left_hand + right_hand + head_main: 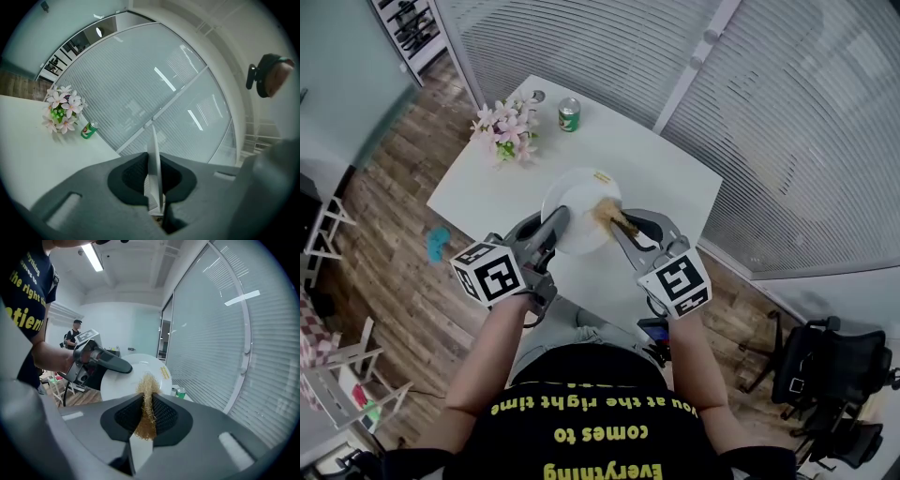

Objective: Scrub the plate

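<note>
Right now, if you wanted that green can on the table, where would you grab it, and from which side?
Probably around the middle of its round wall, since the green can stands upright. Come in level from the side away from the flowers, which stand close on its left in the head view.

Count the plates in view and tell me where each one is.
1. The plate is gripped by its rim in the left claw, held above the table; the right claw holds a scouring pad at its face. No other plate shows.
</note>
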`<state>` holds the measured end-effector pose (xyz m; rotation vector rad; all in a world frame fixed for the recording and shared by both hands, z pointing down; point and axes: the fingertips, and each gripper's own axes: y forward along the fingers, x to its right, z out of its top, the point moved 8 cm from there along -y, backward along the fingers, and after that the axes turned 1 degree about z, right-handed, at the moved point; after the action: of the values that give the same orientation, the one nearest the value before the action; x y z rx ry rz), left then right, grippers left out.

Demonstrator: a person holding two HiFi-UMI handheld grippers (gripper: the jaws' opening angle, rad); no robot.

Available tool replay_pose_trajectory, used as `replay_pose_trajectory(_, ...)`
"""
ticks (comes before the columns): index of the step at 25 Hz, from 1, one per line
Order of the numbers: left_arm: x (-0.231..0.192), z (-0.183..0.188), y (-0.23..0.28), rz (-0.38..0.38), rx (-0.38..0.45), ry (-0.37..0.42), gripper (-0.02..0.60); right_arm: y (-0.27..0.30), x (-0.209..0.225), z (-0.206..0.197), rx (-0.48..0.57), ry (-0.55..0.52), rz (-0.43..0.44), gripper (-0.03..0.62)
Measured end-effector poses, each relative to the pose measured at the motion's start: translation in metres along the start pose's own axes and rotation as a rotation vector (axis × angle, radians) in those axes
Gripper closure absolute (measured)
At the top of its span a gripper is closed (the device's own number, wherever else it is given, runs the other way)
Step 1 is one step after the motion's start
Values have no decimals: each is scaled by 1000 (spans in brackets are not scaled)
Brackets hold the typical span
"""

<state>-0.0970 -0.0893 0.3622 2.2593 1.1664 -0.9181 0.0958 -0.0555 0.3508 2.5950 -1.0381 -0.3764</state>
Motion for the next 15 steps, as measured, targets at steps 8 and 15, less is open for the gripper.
replay_pose_trajectory(8,-1,3,2,-5,5,-17,560,-6,21,-4,4,21,-73,542)
replay_pose_trajectory(15,-5,9,-2,3,28,-23,560,-1,4,-5,2,19,-16,543)
